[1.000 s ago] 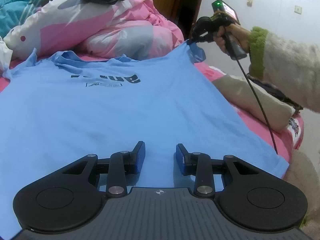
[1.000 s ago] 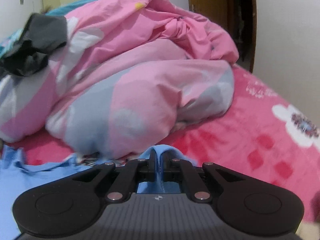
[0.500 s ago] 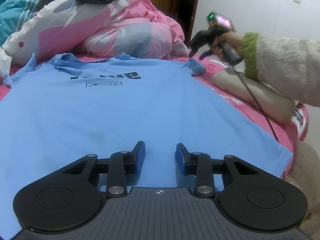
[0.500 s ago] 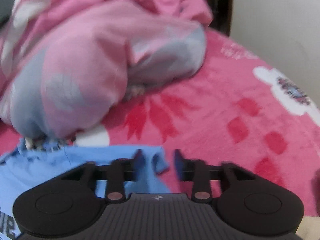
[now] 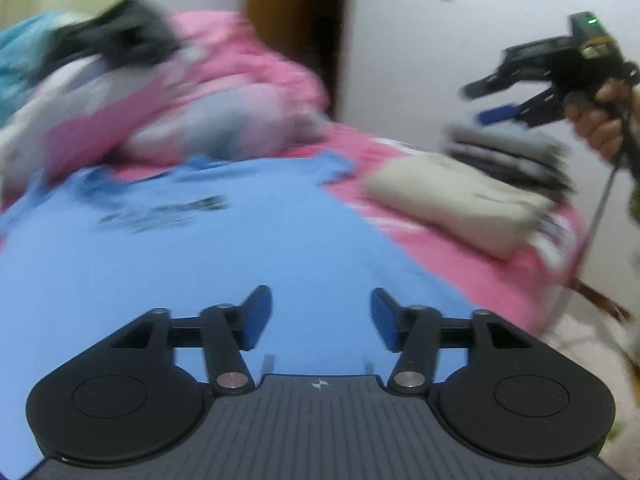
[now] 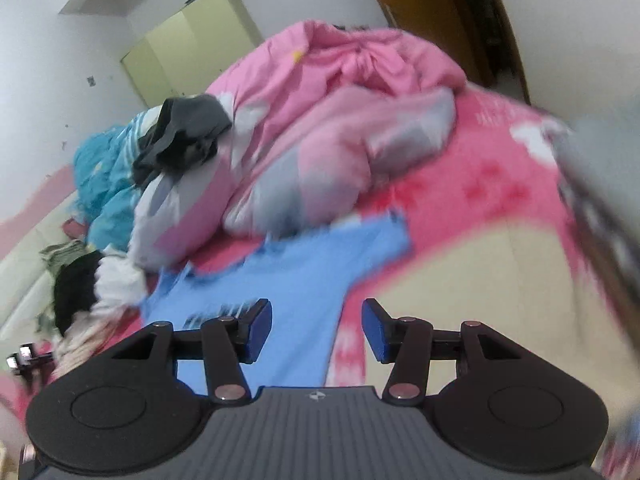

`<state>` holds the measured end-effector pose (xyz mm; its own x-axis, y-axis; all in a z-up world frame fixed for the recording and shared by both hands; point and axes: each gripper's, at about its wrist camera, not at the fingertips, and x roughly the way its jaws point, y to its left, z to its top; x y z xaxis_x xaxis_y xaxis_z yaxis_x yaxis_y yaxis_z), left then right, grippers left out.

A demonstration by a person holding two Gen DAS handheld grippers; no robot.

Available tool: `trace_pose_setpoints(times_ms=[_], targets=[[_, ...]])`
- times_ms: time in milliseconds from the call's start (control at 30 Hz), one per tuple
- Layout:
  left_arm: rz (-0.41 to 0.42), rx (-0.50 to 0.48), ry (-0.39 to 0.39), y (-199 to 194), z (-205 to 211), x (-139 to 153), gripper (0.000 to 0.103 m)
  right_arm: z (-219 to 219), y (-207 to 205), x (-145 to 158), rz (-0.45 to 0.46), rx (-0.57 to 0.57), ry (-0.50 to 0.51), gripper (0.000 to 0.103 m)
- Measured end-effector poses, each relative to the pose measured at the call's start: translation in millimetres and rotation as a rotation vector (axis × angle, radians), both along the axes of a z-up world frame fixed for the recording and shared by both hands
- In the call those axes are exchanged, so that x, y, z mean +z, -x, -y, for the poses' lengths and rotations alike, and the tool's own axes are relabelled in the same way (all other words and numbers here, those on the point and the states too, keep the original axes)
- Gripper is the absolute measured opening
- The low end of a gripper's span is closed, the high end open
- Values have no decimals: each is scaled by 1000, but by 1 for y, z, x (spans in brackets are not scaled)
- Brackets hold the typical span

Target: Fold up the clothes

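A light blue T-shirt (image 5: 240, 248) with dark print lies spread flat on the pink bed. My left gripper (image 5: 322, 318) hovers over its near part, jaws opening, nothing between the blue pads. In the left wrist view my right gripper (image 5: 486, 102) is held by a hand in the air at the far right, above the folded clothes, away from the shirt. In the right wrist view my right gripper (image 6: 317, 330) has its jaws opening and empty, above the blue T-shirt (image 6: 296, 280) and its right edge. Both views are blurred.
A heaped pink and grey quilt (image 5: 208, 104) with a dark garment (image 5: 116, 44) on top fills the back of the bed. Folded beige and grey clothes (image 5: 468, 196) sit at the right edge. More loose clothes (image 6: 84, 288) lie at the left. A door stands behind.
My right gripper let go of the shirt's far corner, opened and swung right and back over the folded clothes. The corner dropped flat. My left gripper opened wider and lifted a little.
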<state>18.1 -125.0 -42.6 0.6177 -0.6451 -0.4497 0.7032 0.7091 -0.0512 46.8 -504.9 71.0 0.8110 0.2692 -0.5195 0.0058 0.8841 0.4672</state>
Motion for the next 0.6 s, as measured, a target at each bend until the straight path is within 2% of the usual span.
trace_pose_setpoints(times_ms=[67, 133, 200, 300, 400, 433, 467, 533, 600], targets=[[33, -98, -33, 18, 23, 4, 63, -4, 37, -24, -17, -31, -52, 53], [78, -156, -80, 35, 48, 3, 64, -7, 70, -50, -33, -89, -87, 53], [121, -172, -140, 50, 75, -2, 63, -10, 99, -73, -43, -151, -107, 53], [131, -165, -205, 57, 104, -14, 51, -9, 125, -98, -52, -204, -181, 53], [92, -118, -237, 50, 111, -23, 23, -4, 137, -114, -63, -219, -249, 52], [57, -99, -208, 45, 107, -22, 12, -3, 137, -116, -64, -215, -253, 52], [12, -79, -163, 40, 100, -19, 9, -3, 138, -116, -60, -209, -255, 52], [-87, -36, -53, 27, 84, -12, 7, -4, 137, -119, -43, -185, -286, 52], [-217, 16, 106, 11, 61, -6, 7, -6, 134, -123, -29, -154, -340, 52]])
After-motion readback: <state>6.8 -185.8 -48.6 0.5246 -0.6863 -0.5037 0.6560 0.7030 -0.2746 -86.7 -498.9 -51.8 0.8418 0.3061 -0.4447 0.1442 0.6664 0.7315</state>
